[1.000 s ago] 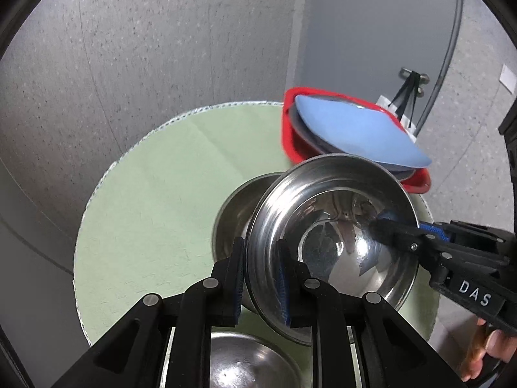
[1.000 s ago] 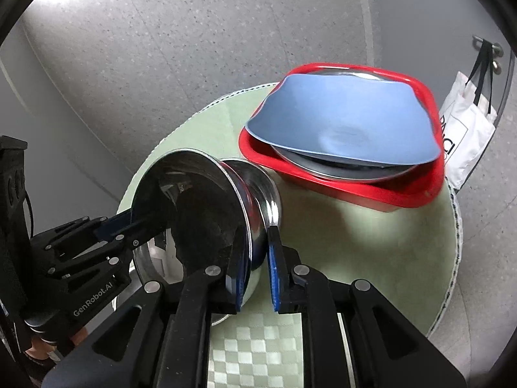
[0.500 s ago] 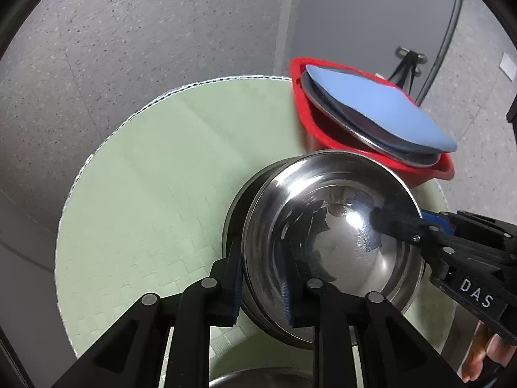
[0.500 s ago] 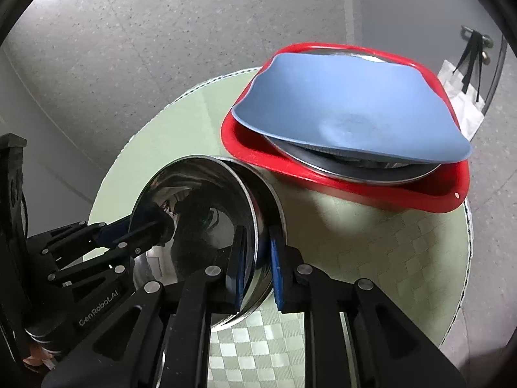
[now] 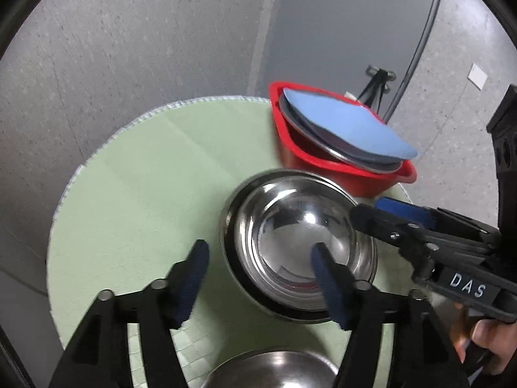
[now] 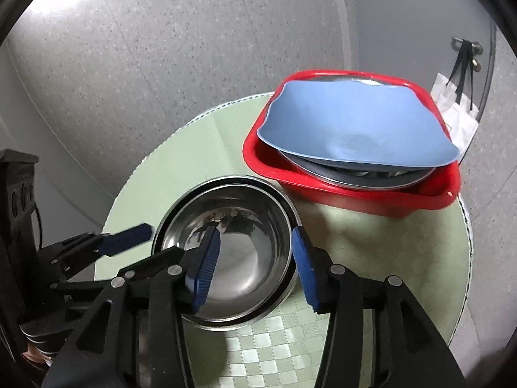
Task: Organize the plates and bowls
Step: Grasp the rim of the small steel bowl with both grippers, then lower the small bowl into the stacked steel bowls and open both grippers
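Note:
A steel bowl [image 5: 290, 236] sits nested in a second steel bowl on the round green table [image 5: 135, 194]; it also shows in the right wrist view [image 6: 245, 252]. My left gripper [image 5: 258, 278] is open, its jaws straddling the bowl's near-left rim without touching. My right gripper [image 6: 255, 268] is open too, its jaws on either side of the bowl's right rim. The right gripper also shows in the left wrist view [image 5: 381, 213], and the left gripper in the right wrist view [image 6: 129, 239]. A red tub [image 6: 355, 190] holds steel plates under a blue plate [image 6: 355, 129].
Another steel bowl [image 5: 271, 371] lies at the near table edge, below my left gripper. A white bag [image 6: 455, 110] hangs on a door behind the red tub [image 5: 323, 158]. Grey walls stand close behind the table.
Both grippers held the steel bowl by its rim, lowered it into the second bowl, then opened and let it go. It now rests nested there.

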